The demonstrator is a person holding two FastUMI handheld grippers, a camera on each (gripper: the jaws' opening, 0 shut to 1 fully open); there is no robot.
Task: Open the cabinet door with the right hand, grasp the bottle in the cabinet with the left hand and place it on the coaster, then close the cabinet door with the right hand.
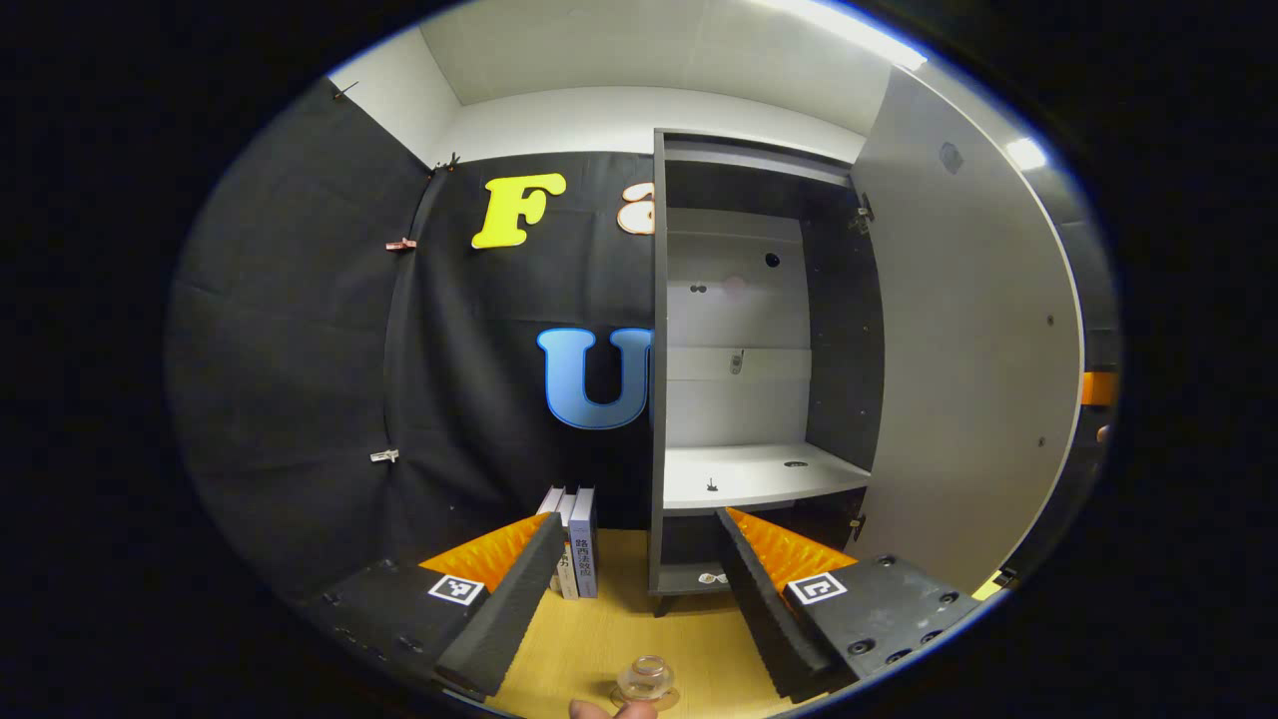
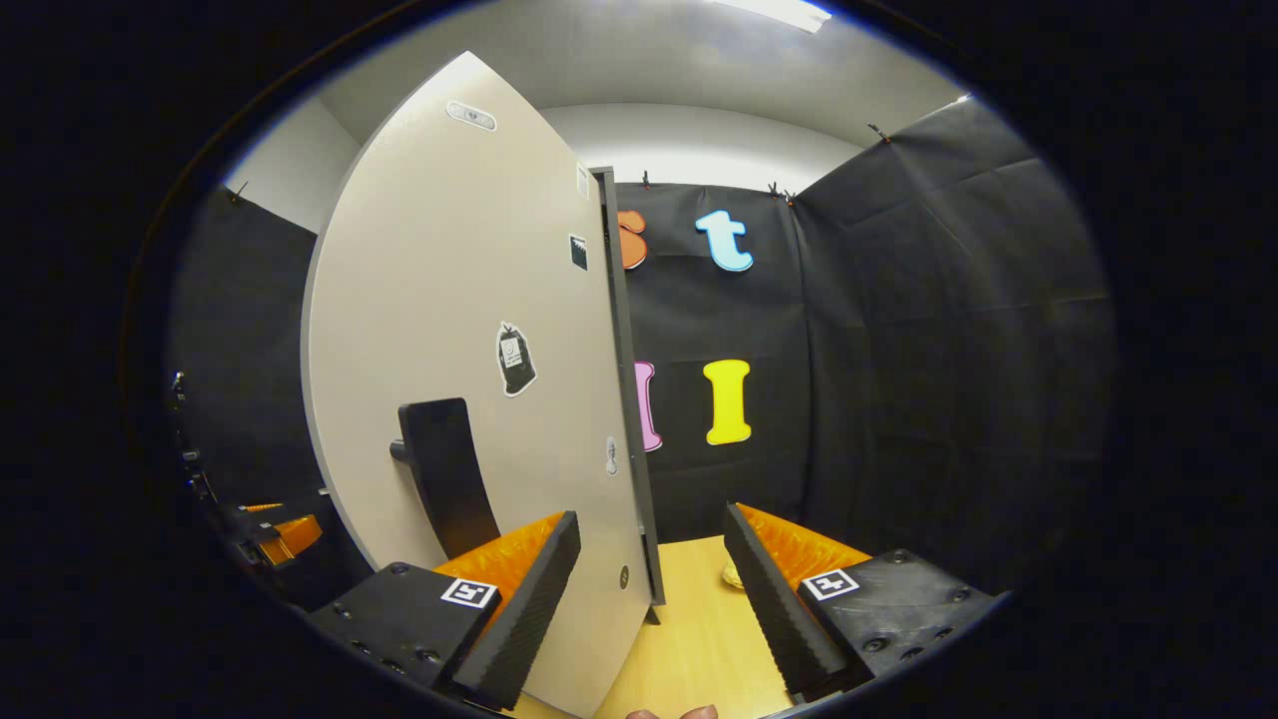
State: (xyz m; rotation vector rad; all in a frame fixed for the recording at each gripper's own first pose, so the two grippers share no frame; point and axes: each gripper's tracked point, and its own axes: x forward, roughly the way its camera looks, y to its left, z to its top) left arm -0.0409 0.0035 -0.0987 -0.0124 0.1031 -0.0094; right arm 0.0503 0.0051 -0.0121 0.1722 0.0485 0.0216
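Two of the three steps look done, judging by how things lie: the tall grey cabinet door [image 1: 963, 340] stands swung wide, the white shelf [image 1: 759, 474] inside the dark-framed cabinet [image 1: 844, 330] is bare, and the small clear glass bottle [image 1: 646, 679] sits low on the pale wooden tabletop [image 1: 609, 629], between and just below the fingers of the left gripper [image 1: 639, 579]. It seems to rest on a thin round coaster, though that part is at the very edge and hard to make out. The left gripper is spread wide, gripping nothing, with the bottle free of both foam pads. Closing the door is the step in hand. In the right gripper view, the right gripper [image 2: 649, 579] is also spread wide and straddles the free edge of the door, its left finger [image 2: 519, 609] on the outer face below the black handle [image 2: 444, 474]; whether either pad touches the panel I cannot tell. The next move probably calls for pushing the panel toward the cabinet frame until it shuts, keeping clear of the bottle. A few upright books [image 1: 574, 539] stand beside the cabinet.
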